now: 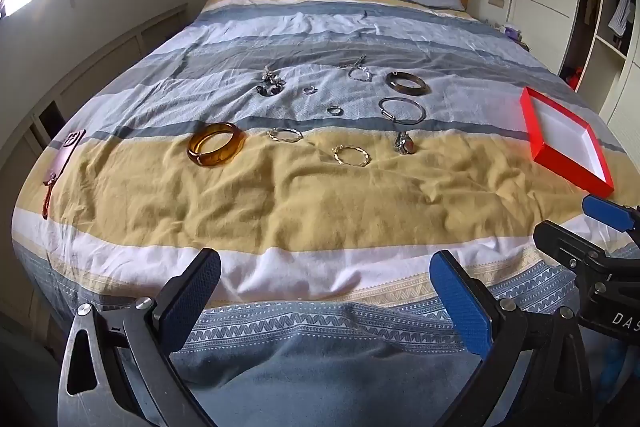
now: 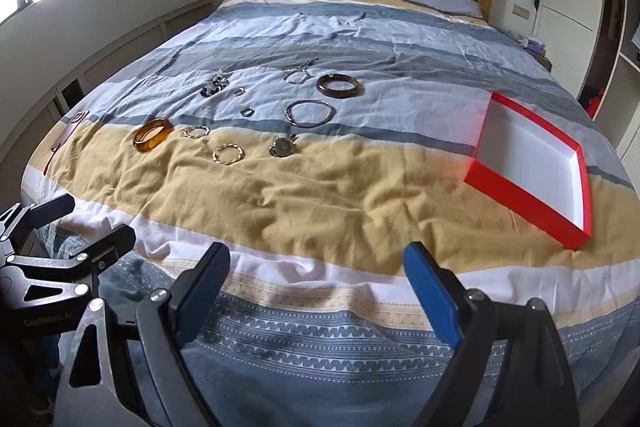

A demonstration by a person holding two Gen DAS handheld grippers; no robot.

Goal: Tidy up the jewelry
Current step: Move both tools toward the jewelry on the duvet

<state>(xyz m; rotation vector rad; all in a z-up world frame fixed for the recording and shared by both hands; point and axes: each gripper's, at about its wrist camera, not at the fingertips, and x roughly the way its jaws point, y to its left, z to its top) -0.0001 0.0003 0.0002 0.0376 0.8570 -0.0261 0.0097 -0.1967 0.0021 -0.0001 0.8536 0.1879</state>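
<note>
A bed with a striped yellow, grey and white cover (image 1: 320,195) carried scattered bangles, rings, an amber resin bangle (image 1: 216,149) and a red shallow box (image 2: 532,171).

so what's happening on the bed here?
A person holds two grippers at the foot of the bed, both open and empty. The left gripper and right gripper hover short of the jewelry. Bangles, including an amber bangle, plus rings and chains lie scattered on the duvet. The red box to the right is still empty, so nothing is sorted yet.
</note>
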